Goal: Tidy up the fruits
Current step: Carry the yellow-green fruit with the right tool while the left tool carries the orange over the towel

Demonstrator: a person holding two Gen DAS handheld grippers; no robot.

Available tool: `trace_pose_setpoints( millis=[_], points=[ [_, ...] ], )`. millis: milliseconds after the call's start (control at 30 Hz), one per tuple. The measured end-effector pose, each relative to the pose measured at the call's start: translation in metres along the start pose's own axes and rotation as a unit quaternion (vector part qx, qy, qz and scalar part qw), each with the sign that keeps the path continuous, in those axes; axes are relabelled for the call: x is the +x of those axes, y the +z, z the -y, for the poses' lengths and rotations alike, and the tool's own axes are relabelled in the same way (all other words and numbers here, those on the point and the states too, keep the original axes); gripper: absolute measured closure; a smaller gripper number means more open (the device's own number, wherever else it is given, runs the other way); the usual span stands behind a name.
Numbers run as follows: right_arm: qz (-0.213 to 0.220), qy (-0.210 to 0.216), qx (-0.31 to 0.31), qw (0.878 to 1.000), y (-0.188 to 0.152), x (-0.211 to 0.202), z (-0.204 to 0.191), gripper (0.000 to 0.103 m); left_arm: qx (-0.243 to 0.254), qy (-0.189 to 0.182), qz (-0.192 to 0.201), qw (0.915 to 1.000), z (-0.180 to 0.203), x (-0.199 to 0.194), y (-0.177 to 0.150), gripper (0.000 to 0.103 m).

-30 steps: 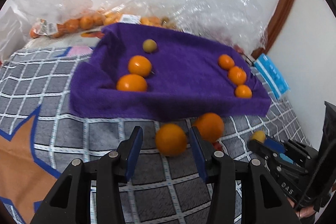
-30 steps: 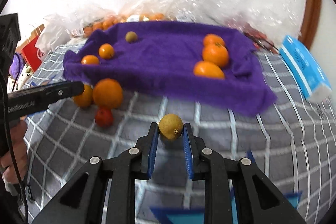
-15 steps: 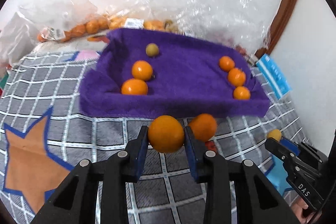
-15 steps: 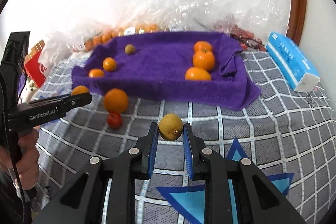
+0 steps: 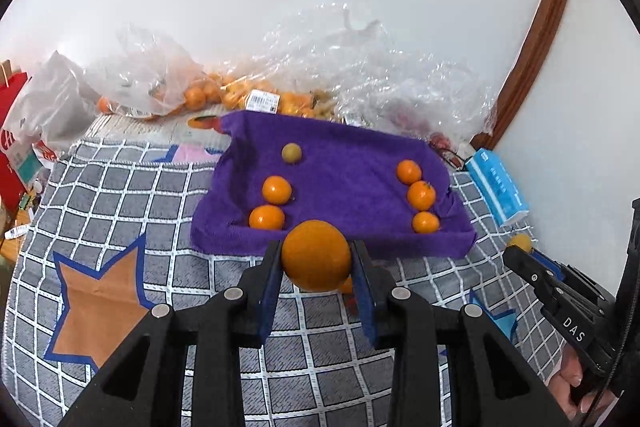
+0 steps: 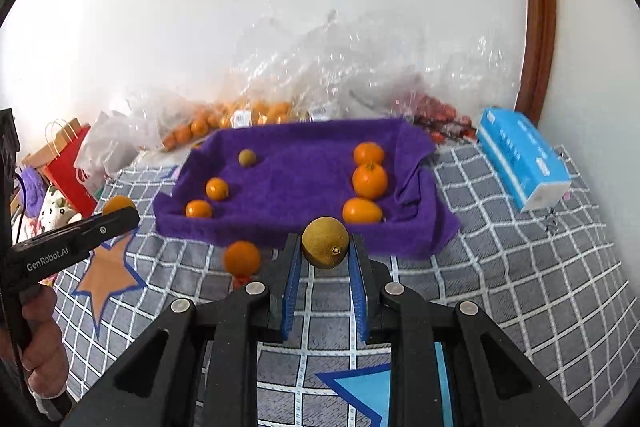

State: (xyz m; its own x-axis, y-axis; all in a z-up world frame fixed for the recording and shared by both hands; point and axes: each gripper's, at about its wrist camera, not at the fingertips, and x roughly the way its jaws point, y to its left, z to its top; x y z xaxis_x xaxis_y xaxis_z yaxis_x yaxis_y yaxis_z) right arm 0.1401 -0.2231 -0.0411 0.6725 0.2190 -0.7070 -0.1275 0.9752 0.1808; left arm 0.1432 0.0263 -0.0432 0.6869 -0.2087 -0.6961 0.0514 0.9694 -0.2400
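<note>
My left gripper [image 5: 316, 259] is shut on a large orange [image 5: 316, 254] and holds it above the checked blanket, in front of the purple towel [image 5: 344, 163]. My right gripper [image 6: 325, 245] is shut on a yellow-green fruit [image 6: 325, 242], also raised in front of the towel [image 6: 300, 163]. On the towel lie two oranges [image 5: 276, 189] and a small green fruit [image 5: 291, 152] at the left, and three oranges [image 5: 421, 195] in a row at the right. A loose orange [image 6: 241, 257] and a small red fruit lie on the blanket below.
Clear plastic bags with more oranges [image 5: 208, 91] lie behind the towel against the wall. A blue tissue pack [image 6: 520, 157] lies at the right. A red paper bag [image 6: 66, 163] stands at the left. The checked blanket [image 5: 120, 195] covers the surface.
My left gripper closed on the large orange and lifted it off the blanket. My right gripper rose and pulled back with the yellow-green fruit still held.
</note>
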Motion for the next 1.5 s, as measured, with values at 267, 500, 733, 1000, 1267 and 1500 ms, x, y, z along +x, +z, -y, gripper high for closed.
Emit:
trace_pose_setpoints(
  millis=[267,500,733,1000,1267,1500],
  points=[
    [0.02,-0.004,-0.003,1.0,0.022,-0.01,-0.004,0.08,0.007,-0.011,0.012,0.9999,0.008,-0.011,0.015,0.071],
    [0.03,-0.003,-0.009,1.0,0.044,-0.006,-0.011,0.08,0.004,-0.017,0.026,0.9995,0.004,-0.014,0.033,0.071],
    [0.03,-0.003,-0.013,0.999,0.058,0.008,-0.016,0.08,0.002,-0.004,0.034,0.9994,-0.003,-0.009,0.05,0.071],
    [0.032,-0.009,-0.015,0.999,0.075,0.031,-0.014,0.08,0.002,-0.005,0.033,0.9994,-0.011,0.008,0.07,0.071],
    [0.03,-0.011,-0.021,0.999,0.092,0.058,-0.015,0.08,0.003,-0.006,0.032,0.9995,-0.018,0.031,0.092,0.071],
    [0.02,-0.006,-0.026,0.999,0.095,0.088,-0.017,0.08,0.004,-0.003,0.022,0.9998,-0.021,0.055,0.1,0.071]
  ],
)
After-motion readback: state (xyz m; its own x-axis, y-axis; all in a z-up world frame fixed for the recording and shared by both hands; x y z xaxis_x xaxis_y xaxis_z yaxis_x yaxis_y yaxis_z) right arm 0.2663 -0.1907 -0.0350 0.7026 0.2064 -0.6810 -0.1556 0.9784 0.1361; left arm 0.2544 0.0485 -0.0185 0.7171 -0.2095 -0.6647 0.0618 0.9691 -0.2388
